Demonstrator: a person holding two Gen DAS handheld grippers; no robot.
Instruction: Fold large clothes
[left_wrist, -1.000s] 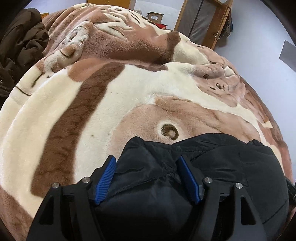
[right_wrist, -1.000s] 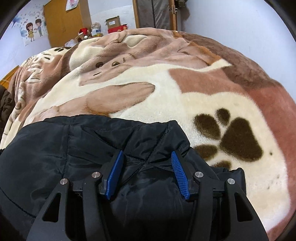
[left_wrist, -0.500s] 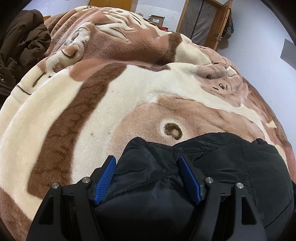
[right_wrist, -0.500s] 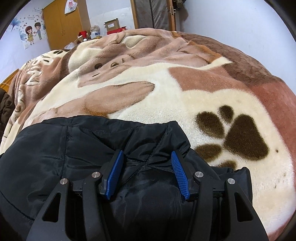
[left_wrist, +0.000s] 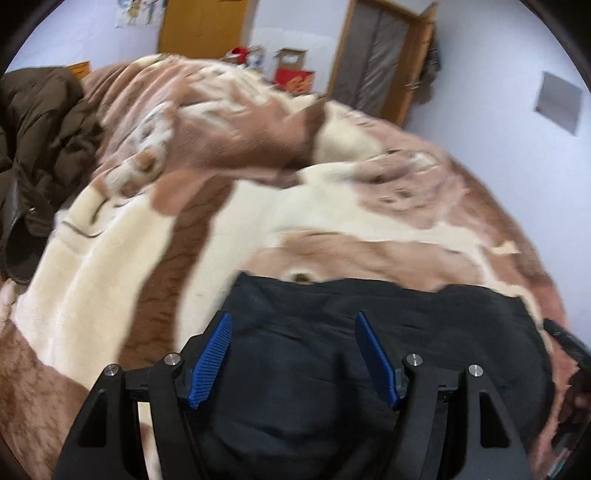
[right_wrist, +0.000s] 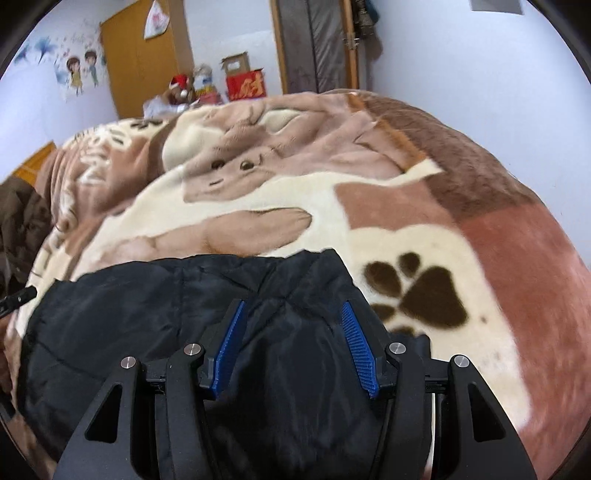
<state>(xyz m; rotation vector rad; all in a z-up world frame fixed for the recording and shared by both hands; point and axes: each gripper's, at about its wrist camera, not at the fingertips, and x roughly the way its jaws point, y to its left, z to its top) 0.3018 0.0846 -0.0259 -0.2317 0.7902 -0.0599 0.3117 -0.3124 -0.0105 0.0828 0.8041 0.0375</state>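
The black padded jacket (left_wrist: 369, 350) lies on the bed's plush brown-and-cream blanket (left_wrist: 332, 221), bunched directly between and ahead of both sets of fingers. Its long axis runs sideways across both views, from one gripper to the other, so each hand has one end of the same folded edge. Neither hand is nearer; they sit level with each other along that edge.

In the left wrist view, the left gripper (left_wrist: 293, 354) has its blue fingers (left_wrist: 212, 360) set fairly wide, with thick dark fabric filling the gap; the jaws are closing a little on it, and the pads appear to press the bundle. The tip of the other gripper shows at the far right edge of this view.

In the right wrist view, the right gripper (right_wrist: 291, 347) holds its fingers (right_wrist: 356, 349) at a middling width, and a gathered corner of the jacket (right_wrist: 184, 314) sits pinched between them, with creases fanning out from the grip.

Both grippers point forward and downward over the bed. The next move probably turns on carrying this edge forward, away from the fingers, across the blanket. A brown coat (left_wrist: 40, 140) lies heaped well to the left, clear of the work
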